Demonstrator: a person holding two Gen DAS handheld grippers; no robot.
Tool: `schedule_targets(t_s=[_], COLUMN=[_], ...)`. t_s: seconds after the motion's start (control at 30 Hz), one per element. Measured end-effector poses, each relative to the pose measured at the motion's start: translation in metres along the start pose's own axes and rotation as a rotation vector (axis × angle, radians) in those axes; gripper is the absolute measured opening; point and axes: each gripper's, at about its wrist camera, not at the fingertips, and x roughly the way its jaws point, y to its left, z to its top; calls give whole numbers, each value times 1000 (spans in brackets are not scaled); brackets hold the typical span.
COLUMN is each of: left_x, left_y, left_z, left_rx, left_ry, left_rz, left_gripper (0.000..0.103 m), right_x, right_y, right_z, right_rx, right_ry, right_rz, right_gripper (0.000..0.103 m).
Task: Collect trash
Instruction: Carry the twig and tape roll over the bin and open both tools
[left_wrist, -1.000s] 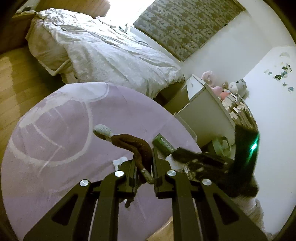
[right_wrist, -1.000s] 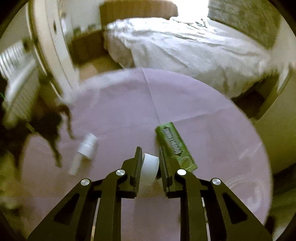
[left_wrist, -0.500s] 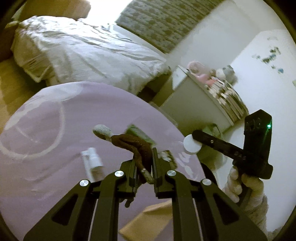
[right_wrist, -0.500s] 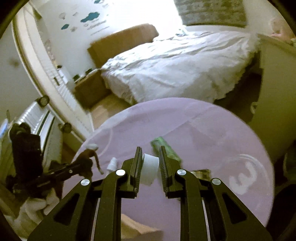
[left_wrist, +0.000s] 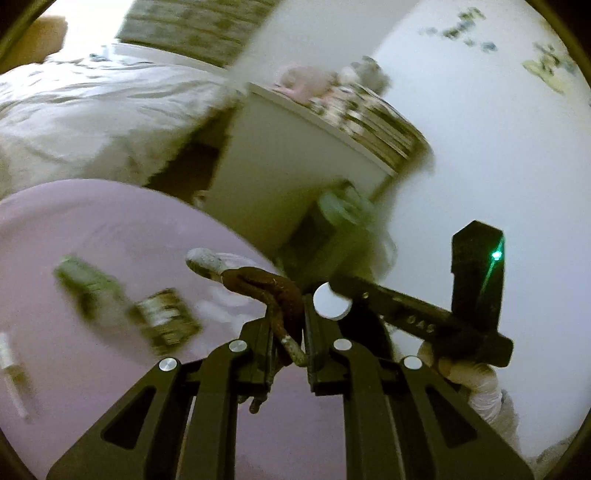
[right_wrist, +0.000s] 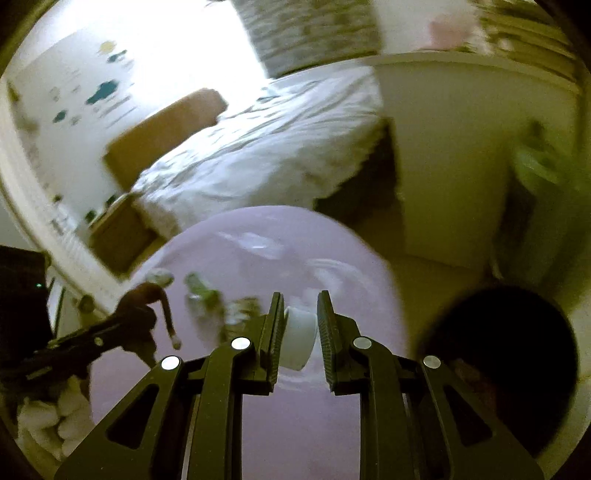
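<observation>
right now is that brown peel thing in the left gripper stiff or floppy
Probably fairly stiff: the brown peel arches up out of the shut left gripper without drooping. Its thin tail pokes out below, so it looks dried, likely light, and possibly brittle.

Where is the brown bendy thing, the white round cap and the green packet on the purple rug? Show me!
brown bendy thing (left_wrist: 275, 291): left wrist view, middle of its brown bend.
white round cap (right_wrist: 300, 341): right wrist view, its white side.
green packet (left_wrist: 85, 286): left wrist view, middle of its blurred top.
</observation>
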Motion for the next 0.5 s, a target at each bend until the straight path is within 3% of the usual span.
schedule_targets(t_s=[0.23,0.5], left_x=[69,131], left_y=[-51,-90], left_z=[-5,-21], left_rx=[71,136], left_ry=[118,231], left_rz=[-93,-131], left_gripper=[14,14], right_x=[-27,-35], right_y=[-83,-137], right_z=[-29,-56], right_rx=[134,225], right_ry=[-11,1], right_rz=[-114,-180], right_gripper=[20,18])
